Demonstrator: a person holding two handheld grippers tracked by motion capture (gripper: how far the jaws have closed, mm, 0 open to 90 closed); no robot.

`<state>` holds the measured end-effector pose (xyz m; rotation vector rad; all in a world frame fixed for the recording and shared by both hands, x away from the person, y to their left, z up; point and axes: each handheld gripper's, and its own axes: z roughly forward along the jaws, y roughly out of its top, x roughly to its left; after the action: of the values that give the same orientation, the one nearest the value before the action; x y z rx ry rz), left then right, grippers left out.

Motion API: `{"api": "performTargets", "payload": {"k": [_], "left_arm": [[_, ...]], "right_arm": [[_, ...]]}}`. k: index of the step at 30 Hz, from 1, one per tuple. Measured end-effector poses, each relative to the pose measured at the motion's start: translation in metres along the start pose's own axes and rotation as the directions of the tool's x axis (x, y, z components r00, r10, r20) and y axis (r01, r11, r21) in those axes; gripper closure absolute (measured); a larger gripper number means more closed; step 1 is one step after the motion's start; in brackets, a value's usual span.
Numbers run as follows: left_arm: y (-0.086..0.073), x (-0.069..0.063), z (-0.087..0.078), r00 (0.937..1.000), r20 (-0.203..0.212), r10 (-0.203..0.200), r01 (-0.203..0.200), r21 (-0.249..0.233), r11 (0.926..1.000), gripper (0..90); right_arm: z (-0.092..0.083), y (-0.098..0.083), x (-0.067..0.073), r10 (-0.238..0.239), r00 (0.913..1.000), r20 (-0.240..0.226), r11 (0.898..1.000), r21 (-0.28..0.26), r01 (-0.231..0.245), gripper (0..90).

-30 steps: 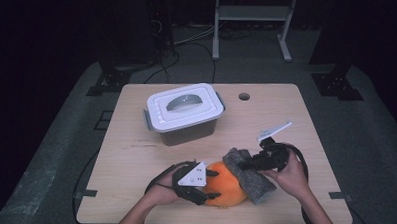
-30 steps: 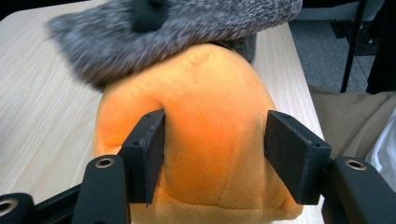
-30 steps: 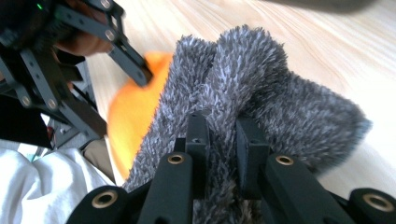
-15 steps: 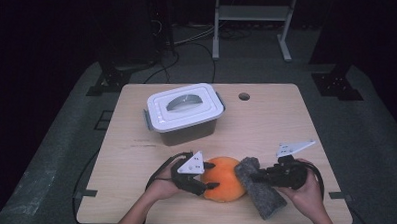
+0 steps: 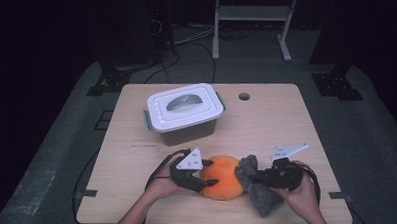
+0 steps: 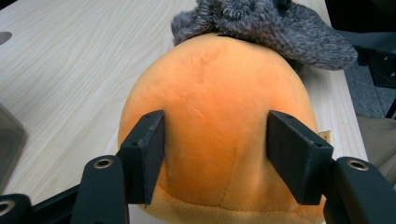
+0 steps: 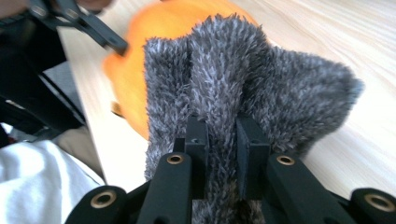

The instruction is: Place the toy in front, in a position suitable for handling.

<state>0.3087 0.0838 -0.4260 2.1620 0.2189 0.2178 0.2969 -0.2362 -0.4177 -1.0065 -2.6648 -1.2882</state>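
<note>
High view: orange plush (image 5: 225, 177) sits at the lower middle of the frame on the bench (image 5: 266, 119), with a grey furry cloth (image 5: 256, 186) touching its right side. Left tongs (image 5: 207, 173) grip the plush's left flank; in the left gripper view the pads (image 6: 148, 154) press into the orange fabric. Right tongs (image 5: 251, 180) are pinched tight on a fold of the cloth, with pile bunched between the jaws in the right gripper view (image 7: 219, 154).

Risks, as judged:
- The right grip takes only a thin fold, so a hard pull may slip it free.
- The left grip on the soft, rounded plush could squeeze off, and the plush would roll toward the near bench edge.
- The lidded box (image 5: 184, 111), upper left of centre, stands well apart; collision is unlikely.
</note>
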Motion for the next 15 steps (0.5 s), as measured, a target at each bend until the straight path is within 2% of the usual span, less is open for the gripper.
{"api": "performTargets", "payload": {"k": [3, 5, 6, 7, 9, 10, 11, 15], "left_arm": [[0.000, 0.000, 0.000, 1.0000, -0.003, -0.006, 0.006, 0.000, 1.0000, 38.0], [0.000, 0.002, 0.001, 0.9999, 0.001, -0.014, 0.014, -0.005, 0.9999, 37.9], [0.000, 0.002, 0.001, 0.9999, 0.001, -0.014, 0.014, -0.005, 0.9999, 37.8], [0.000, 0.002, 0.002, 0.9997, -0.003, -0.025, 0.025, -0.012, 0.9996, 37.7], [0.001, 0.002, 0.002, 0.9997, -0.006, -0.025, 0.025, -0.011, 0.9996, 37.6], [0.001, 0.002, 0.002, 0.9997, -0.007, -0.023, 0.023, -0.010, 0.9997, 37.3], [0.001, 0.002, 0.002, 0.9998, -0.009, -0.018, 0.018, -0.006, 0.9998, 37.0], [0.004, 0.001, 0.000, 0.9999, -0.015, -0.004, 0.004, -0.003, 1.0000, 30.6]], "right_arm": [[-0.006, -0.001, 0.002, 0.005, 0.9999, 0.009, 1.000, -0.013, -0.004, 76.7], [-0.011, 0.005, 0.012, -0.029, 0.9996, 0.001, 0.998, -0.049, 0.030, 76.7], [-0.011, 0.005, 0.012, -0.029, 0.9996, 0.001, 0.998, -0.049, 0.030, 76.7], [-0.010, 0.013, 0.023, -0.066, 0.9977, -0.016, 0.995, -0.074, 0.065, 76.8], [-0.007, 0.016, 0.026, -0.085, 0.9963, -0.018, 0.994, -0.073, 0.083, 76.8], [0.003, 0.021, 0.033, -0.124, 0.9922, -0.010, 0.992, -0.039, 0.123, 76.7], [0.009, 0.022, 0.034, -0.133, 0.9912, -0.004, 0.991, -0.019, 0.132, 76.7], [0.012, 0.019, 0.029, -0.120, 0.9927, -0.015, 0.993, -0.023, 0.119, 76.7]]}}
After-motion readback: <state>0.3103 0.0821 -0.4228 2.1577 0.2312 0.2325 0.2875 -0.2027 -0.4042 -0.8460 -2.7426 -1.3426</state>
